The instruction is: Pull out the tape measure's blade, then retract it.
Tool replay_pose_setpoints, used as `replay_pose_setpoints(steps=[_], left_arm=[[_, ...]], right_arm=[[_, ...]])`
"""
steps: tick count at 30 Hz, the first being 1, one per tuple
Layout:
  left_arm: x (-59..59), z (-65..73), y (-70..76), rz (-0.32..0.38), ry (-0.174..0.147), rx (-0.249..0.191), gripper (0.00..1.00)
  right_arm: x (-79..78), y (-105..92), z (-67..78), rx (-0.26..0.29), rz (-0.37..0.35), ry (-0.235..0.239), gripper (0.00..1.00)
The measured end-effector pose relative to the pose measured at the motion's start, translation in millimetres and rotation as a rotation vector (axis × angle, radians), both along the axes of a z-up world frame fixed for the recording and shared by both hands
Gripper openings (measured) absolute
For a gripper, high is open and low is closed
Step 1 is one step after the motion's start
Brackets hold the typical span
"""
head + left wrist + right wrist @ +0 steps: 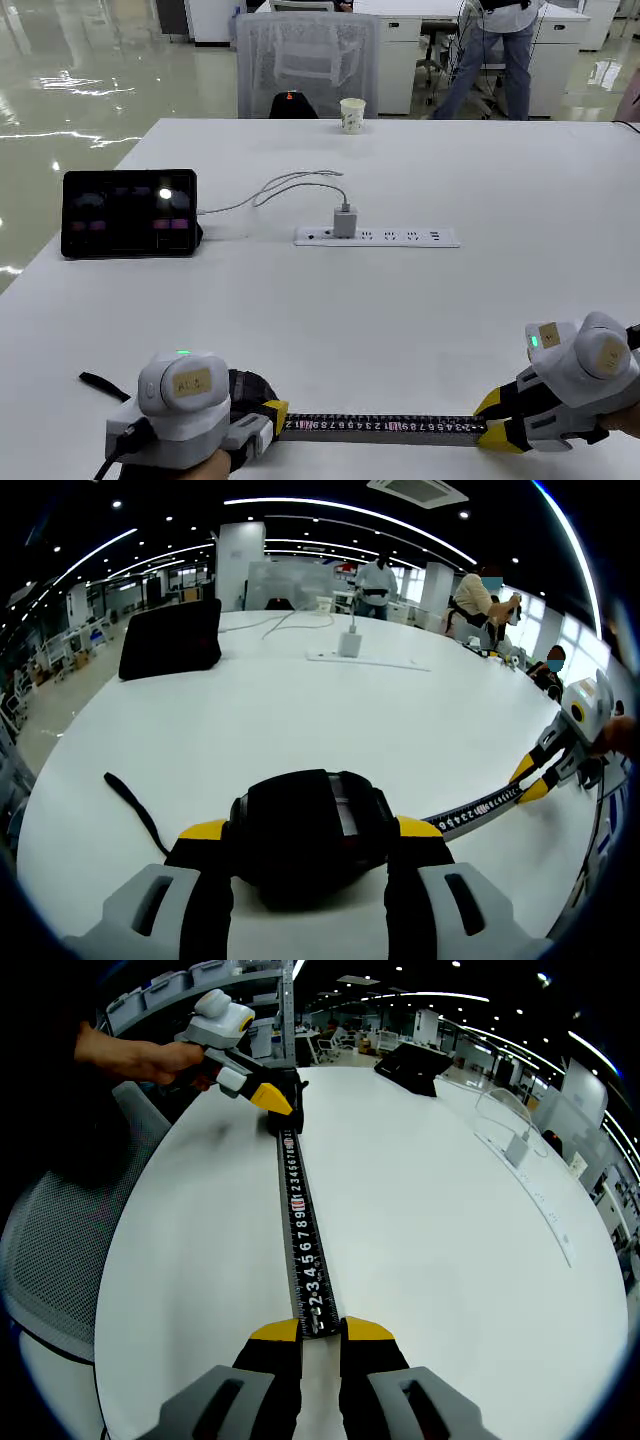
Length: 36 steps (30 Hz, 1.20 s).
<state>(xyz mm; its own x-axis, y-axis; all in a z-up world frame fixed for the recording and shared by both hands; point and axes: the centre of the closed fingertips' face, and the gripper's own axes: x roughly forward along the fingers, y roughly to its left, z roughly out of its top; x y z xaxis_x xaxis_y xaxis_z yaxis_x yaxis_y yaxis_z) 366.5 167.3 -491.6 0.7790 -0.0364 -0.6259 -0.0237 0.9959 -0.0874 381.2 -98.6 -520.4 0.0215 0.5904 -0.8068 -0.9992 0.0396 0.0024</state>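
Note:
The black tape measure case (310,825) sits between the yellow-tipped jaws of my left gripper (262,420), which is shut on it near the table's front edge. Its dark numbered blade (380,426) runs out flat along the table to the right. My right gripper (492,420) is shut on the blade's end (318,1325). In the right gripper view the blade (298,1220) stretches away to the left gripper (268,1095) and a hand. In the left gripper view the blade (475,812) leads to the right gripper (530,780). The case's black wrist strap (100,383) lies on the table.
On the white table (400,300) lie a dark tablet (130,212), a white power strip (378,237) with a charger and cable, and a paper cup (352,114) at the far edge. A mesh chair (306,62) stands behind. People stand at the back.

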Motion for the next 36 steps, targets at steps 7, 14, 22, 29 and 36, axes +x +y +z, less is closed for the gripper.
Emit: replay_pose_setpoints(steps=[7,14,22,29,36], left_arm=[[0.0,-0.3,0.0,0.001,0.000,-0.002,0.56],[-0.1,-0.5,0.1,0.002,-0.003,-0.010,0.56],[-0.3,-0.3,0.4,0.004,-0.005,-0.017,0.56],[-0.4,-0.4,0.5,0.004,-0.003,-0.024,0.56],[-0.6,-0.2,0.2,0.003,-0.005,-0.027,0.56]], right_arm=[[0.2,0.1,0.0,-0.001,-0.002,0.000,0.10],[0.5,2.3,-0.2,0.006,-0.003,0.002,0.10],[-0.7,7.4,0.3,0.012,0.001,0.001,0.10],[-1.7,11.7,0.3,0.016,0.004,0.004,0.10],[-3.0,18.7,0.5,0.023,0.011,0.007,0.10]])
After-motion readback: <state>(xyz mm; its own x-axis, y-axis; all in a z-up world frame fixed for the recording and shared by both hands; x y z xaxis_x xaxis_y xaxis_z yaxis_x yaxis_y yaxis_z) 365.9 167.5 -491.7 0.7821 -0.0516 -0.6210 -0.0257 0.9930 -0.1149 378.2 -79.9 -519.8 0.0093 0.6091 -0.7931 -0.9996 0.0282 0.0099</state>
